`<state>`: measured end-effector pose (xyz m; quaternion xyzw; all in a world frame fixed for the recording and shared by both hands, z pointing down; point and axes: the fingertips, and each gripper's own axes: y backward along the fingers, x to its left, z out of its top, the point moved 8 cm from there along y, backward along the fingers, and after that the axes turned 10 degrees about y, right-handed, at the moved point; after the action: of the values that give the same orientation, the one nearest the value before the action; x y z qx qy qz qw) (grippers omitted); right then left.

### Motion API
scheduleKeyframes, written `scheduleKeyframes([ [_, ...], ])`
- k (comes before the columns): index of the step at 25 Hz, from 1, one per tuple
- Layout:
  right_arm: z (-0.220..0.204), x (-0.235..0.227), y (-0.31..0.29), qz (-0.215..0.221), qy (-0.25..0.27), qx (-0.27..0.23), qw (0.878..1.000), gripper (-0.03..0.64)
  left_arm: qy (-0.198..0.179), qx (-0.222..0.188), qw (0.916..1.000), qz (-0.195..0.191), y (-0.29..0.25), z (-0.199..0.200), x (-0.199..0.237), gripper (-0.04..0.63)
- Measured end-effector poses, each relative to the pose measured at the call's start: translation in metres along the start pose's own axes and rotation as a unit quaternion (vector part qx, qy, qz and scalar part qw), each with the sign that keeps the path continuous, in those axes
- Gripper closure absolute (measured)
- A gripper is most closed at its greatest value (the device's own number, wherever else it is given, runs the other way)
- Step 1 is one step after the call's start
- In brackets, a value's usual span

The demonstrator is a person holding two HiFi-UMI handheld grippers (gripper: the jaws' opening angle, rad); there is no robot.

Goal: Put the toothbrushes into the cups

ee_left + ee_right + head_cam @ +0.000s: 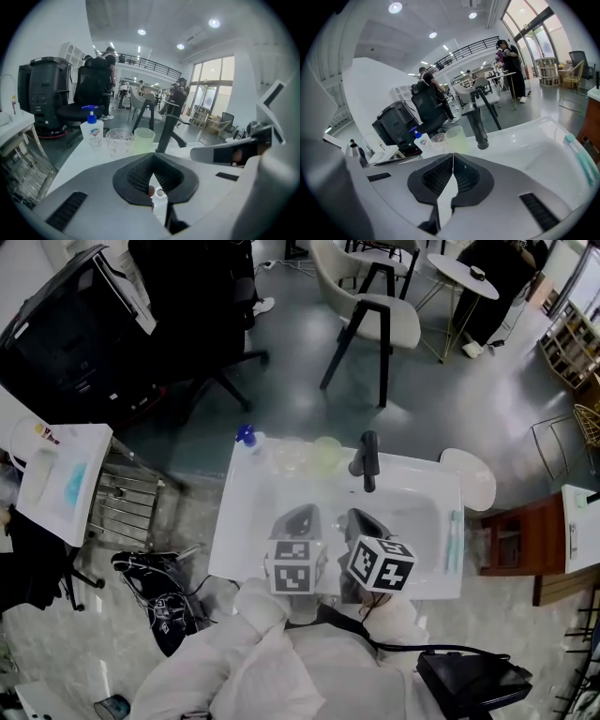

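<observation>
Teal toothbrushes (453, 540) lie on the right ledge of the white sink counter (417, 582); the right gripper view shows them (581, 158) at its far right. A clear cup (286, 458) and a pale green cup (325, 454) stand together at the back, left of the black faucet (368, 461). Both cups appear ahead in the left gripper view: clear cup (119, 139), green cup (144, 138). My left gripper (302, 517) and right gripper (360, 521) hover side by side over the basin's near side. Each one, left gripper (152, 159) and right gripper (453, 157), is shut on nothing.
A blue-capped soap bottle (247, 438) stands left of the cups. Left of the counter sit a wire rack (131, 502) and a white tray (61, 479). A brown side table (525, 540) is at the right, chairs (370, 310) stand behind, and a black bag (473, 681) lies near me.
</observation>
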<state>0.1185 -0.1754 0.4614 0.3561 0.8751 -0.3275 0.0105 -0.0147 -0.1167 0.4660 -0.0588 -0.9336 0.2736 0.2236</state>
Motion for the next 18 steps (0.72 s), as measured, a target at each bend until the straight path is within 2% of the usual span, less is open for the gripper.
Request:
scheduleKeyframes([
  [10, -0.01, -0.049, 0.022, -0.062, -0.036, -0.008, 0.997, 0.592, -0.036, 0.042, 0.9971, -0.053, -0.031, -0.019, -0.04, 0.591],
  [18, -0.025, -0.123, 0.068, -0.153, -0.069, -0.005, 0.986, 0.592, -0.059, 0.082, 0.9874, -0.122, -0.065, -0.042, -0.11, 0.591],
])
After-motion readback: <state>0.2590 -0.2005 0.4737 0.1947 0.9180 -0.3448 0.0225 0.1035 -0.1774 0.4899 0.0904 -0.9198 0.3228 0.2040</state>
